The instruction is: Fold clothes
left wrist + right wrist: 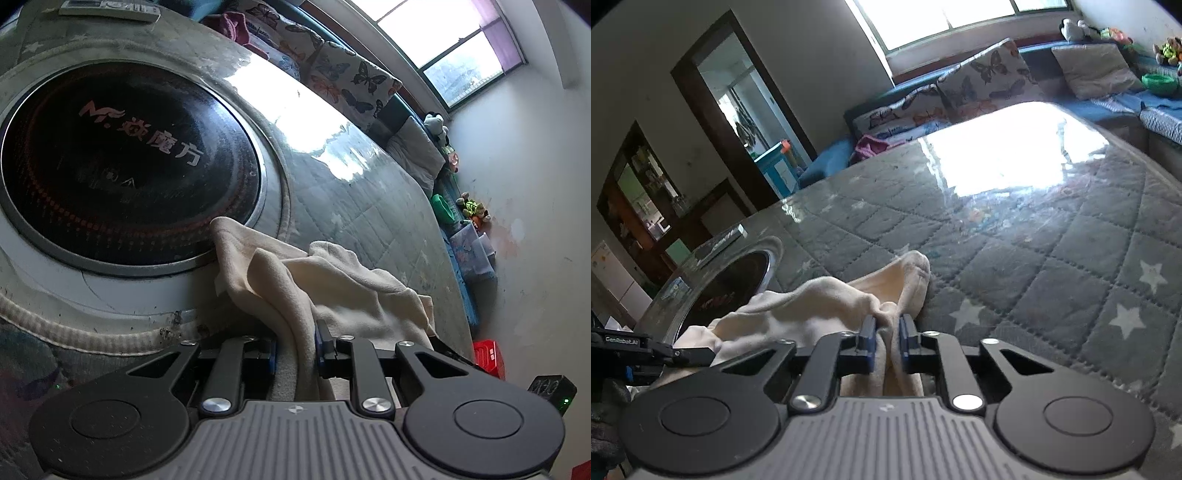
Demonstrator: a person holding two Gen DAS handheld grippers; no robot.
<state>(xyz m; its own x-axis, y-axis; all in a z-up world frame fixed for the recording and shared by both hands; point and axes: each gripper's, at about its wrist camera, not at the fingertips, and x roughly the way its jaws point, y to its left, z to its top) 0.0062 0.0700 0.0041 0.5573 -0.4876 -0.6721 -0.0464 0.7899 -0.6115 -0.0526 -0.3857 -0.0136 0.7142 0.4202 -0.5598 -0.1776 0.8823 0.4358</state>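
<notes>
A cream-coloured garment (pixel 332 288) lies bunched on the table's grey quilted star-print cover (pixel 369 206). My left gripper (pixel 297 341) is shut on a fold of the garment near the table's front edge, beside the round black cooktop (pixel 122 162). My right gripper (pixel 886 328) is shut on another bunch of the same garment (pixel 820 306), which stretches left toward the cooktop (pixel 735 280). The left gripper's black body (pixel 646 350) shows at the left edge of the right wrist view.
A remote control (pixel 110 9) lies on the far side of the table. A blue sofa with butterfly cushions (pixel 986 74), a grey pillow (pixel 1093 70) and toys (pixel 472 210) runs behind the table under a window. A red box (pixel 489 356) stands on the floor.
</notes>
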